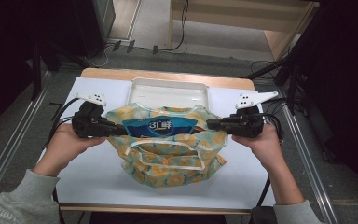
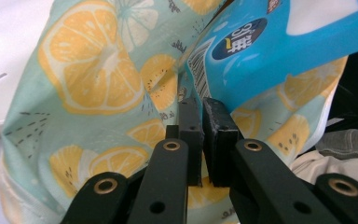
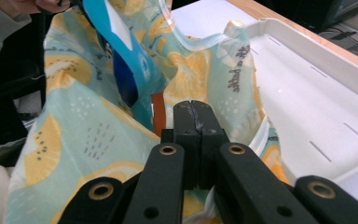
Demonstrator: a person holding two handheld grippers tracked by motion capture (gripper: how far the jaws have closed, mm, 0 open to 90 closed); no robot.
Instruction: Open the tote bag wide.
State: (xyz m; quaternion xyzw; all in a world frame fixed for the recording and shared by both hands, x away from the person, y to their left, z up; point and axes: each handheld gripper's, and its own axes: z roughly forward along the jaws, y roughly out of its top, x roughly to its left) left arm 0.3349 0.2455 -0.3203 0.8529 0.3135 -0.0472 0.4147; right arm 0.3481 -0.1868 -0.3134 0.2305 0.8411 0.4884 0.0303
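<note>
I have the lemon-print bag (image 1: pixel 168 158) in the middle of the white surface (image 1: pixel 93 177), just in front of the white tray (image 1: pixel 168 91). A blue packet (image 1: pixel 161 127) sticks out of its mouth. My left tongs (image 1: pixel 123 130) sit at the bag's left edge; their pads stand a narrow slit apart, and I cannot tell whether fabric is pinched there. My right tongs (image 1: pixel 210 124) are closed tight at the bag's right edge, pads meeting.

Soft cloth bag (image 1: pixel 168 158), glossy plastic packet (image 1: pixel 161 126) (blue), smooth tray (image 1: pixel 168 91)
</note>
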